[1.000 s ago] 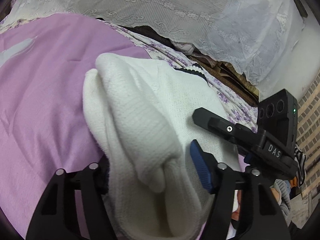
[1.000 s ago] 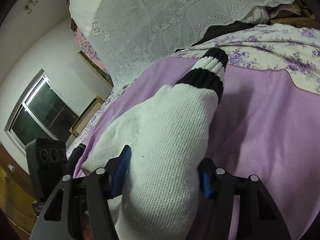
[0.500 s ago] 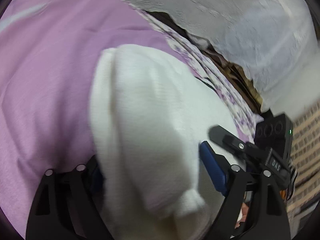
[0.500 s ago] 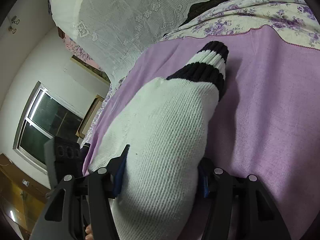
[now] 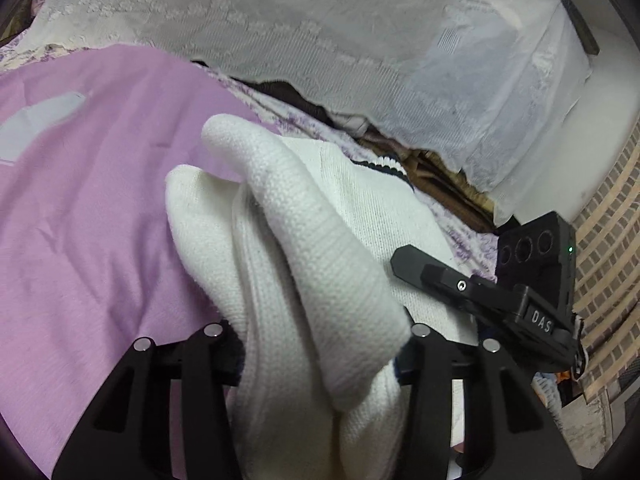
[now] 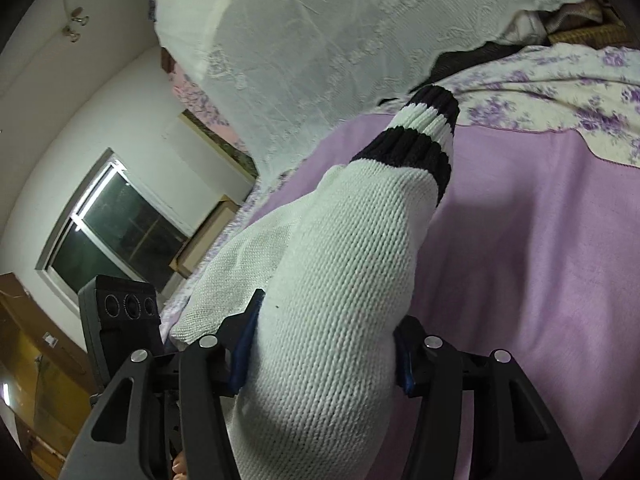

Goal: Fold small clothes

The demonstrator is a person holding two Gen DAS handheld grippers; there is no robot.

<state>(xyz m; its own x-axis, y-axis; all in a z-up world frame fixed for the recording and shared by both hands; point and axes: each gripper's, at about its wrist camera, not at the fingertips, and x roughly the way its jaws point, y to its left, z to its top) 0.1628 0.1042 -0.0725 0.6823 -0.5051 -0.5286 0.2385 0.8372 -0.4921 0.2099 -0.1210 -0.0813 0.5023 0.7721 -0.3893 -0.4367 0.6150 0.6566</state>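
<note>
So both tongs have hold of the same white knit sweater (image 5: 304, 264), lifted a bit over the purple blanket (image 5: 80, 208) on the bed. The left tongs (image 5: 320, 344) have just been closing in, and a thick bunched fold of the knit is squeezed between them; the blue pads are mostly buried in the fabric, so I'm going by how the cloth pinches there. The right tongs (image 6: 324, 344) are clamped on a sleeve, blue pads pressed into both sides, and the black-and-white striped cuff (image 6: 420, 136) sticks out ahead, over the blanket. In the left view the right tongs show up just past the sweater. Behind the blanket there's a floral sheet (image 6: 560, 96) and a big white lace cover (image 5: 320, 40). There's a window (image 6: 116, 228) off on the left of the right view.
</note>
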